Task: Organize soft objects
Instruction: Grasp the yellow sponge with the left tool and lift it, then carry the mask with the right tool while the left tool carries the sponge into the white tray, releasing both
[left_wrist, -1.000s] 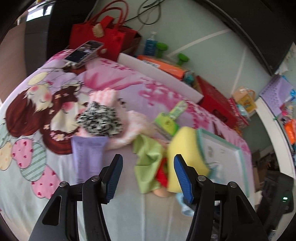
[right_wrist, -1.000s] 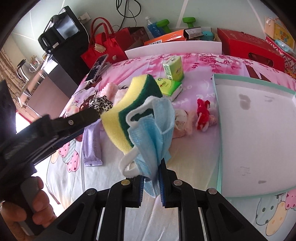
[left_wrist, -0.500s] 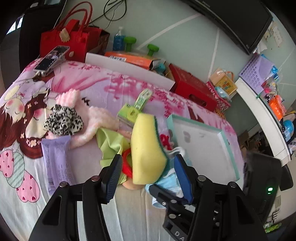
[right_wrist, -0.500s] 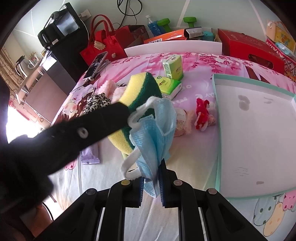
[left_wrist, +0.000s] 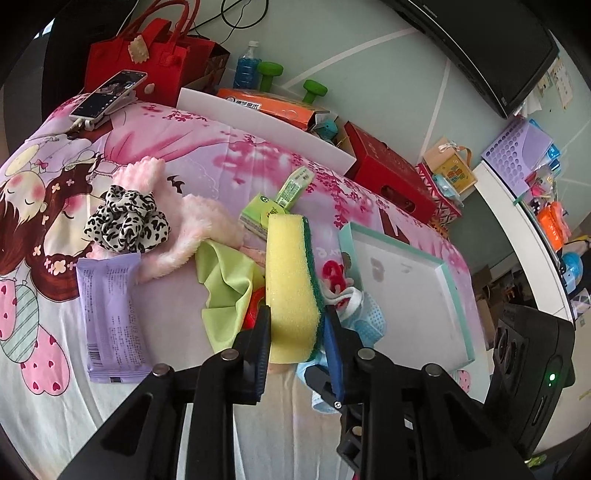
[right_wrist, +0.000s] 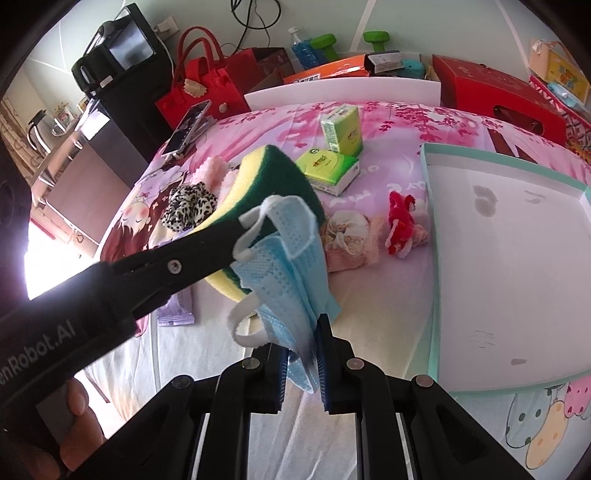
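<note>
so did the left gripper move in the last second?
Yes. In the right wrist view the left gripper came in from the left, toward the tray; its jaws are closing on the sponge, beside the held mask.

A pale green wall (left_wrist: 369, 85) with thin white lines runs behind the bed, whose sheet (left_wrist: 207, 140) is pink and lilac with cartoon prints. A dark monitor (left_wrist: 491, 48) hangs high on the wall, black cables (right_wrist: 255, 18) trail down it, and a white shelf (left_wrist: 517, 221) stands beside. Harsh daylight (right_wrist: 22, 236) floods in past a dark wooden cabinet (right_wrist: 85, 162).
</note>
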